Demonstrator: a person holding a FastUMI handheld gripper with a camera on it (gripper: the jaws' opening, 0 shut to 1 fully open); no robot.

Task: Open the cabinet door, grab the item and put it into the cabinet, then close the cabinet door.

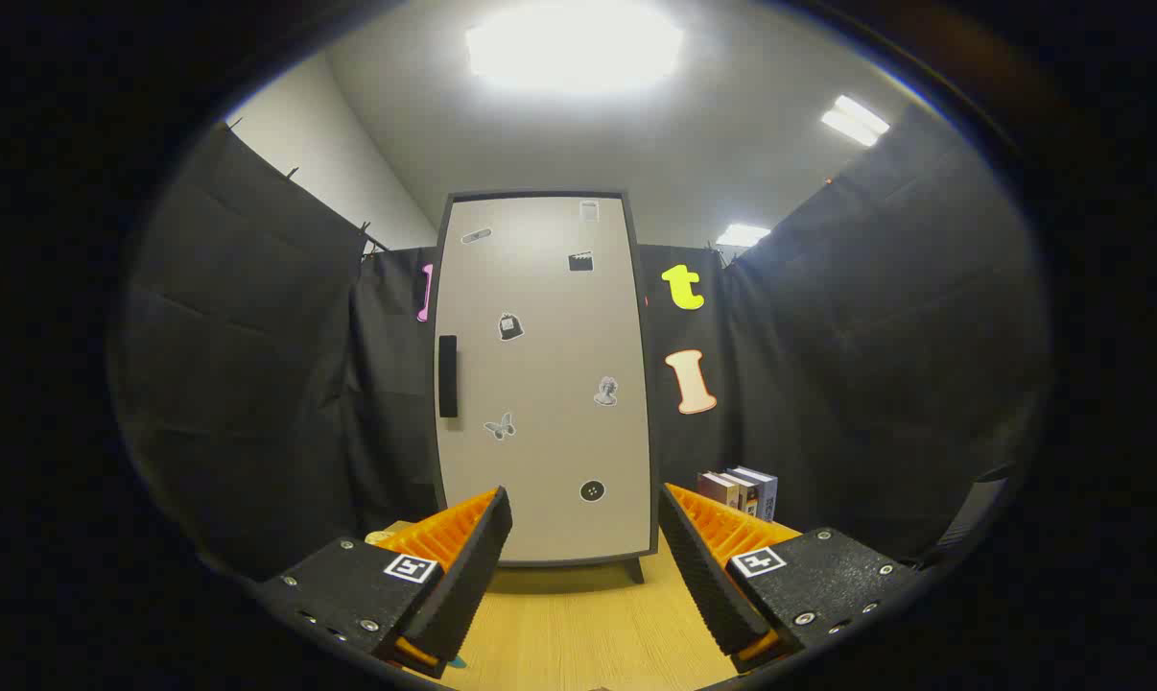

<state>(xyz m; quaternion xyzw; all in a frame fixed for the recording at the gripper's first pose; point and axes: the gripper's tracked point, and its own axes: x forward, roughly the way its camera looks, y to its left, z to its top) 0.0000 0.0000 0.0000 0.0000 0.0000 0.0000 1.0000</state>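
In the gripper view, the tall beige cabinet door [545, 374] with a dark frame and small stickers stands shut at the centre of the frame on the light wooden table [588, 624], its black vertical handle [448, 376] at the door's left edge, while the gripper [585, 518] hangs low in the frame with its fingers spread wide and holding nothing. To open the door well, I judge the fingers should close squarely on the handle and swing it out in an arc, not a straight tug. With the door shut, the cabinet's contents are hidden; a small row of upright books [740, 489] stands at the lower right beside the cabinet, and a pale object [381, 537] peeks out behind the left finger, too hidden to tell whether it is the item to stow.
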